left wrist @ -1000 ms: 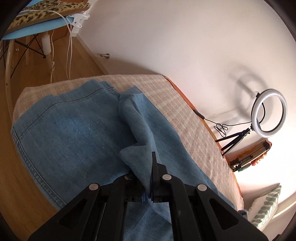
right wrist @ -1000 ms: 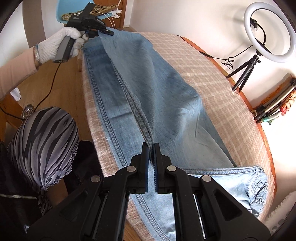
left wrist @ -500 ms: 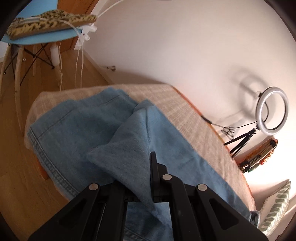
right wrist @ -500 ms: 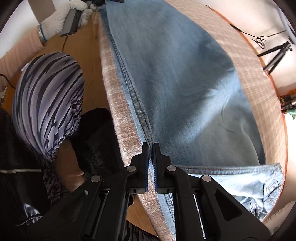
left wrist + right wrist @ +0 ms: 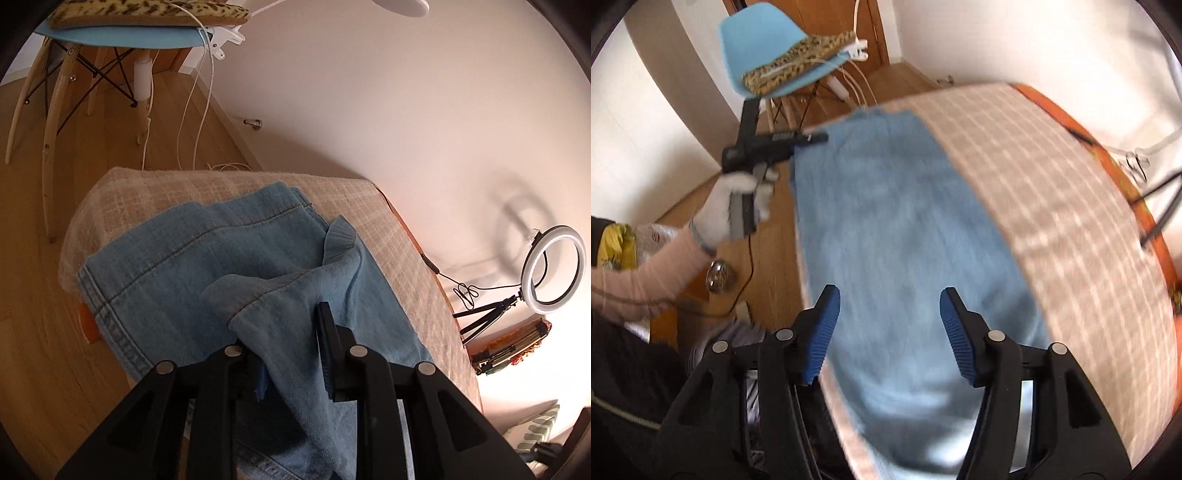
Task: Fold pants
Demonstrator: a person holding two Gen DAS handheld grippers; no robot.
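Blue denim pants (image 5: 207, 266) lie along a table covered with a beige checked cloth (image 5: 140, 192). My left gripper (image 5: 291, 347) holds a bunched fold of the upper pant leg (image 5: 295, 317), lifted over the lower leg near the hem end. In the right wrist view the pants (image 5: 894, 229) stretch away, blurred by motion. My right gripper (image 5: 886, 328) is open and empty just above the pants at the table's near edge. The left gripper (image 5: 798, 142) shows there at the far end, in a white-gloved hand.
A blue chair (image 5: 764, 55) with a leopard-print cushion stands beyond the table's end, with white cables hanging from it. A ring light on a tripod (image 5: 550, 273) and a stack of books (image 5: 513, 347) stand by the wall. An orange table edge (image 5: 1108, 162) shows under the cloth.
My right gripper has opened and let go of the pants seam, and its view has swung up. My left gripper still holds the leg, now bunched nearer the hem end.
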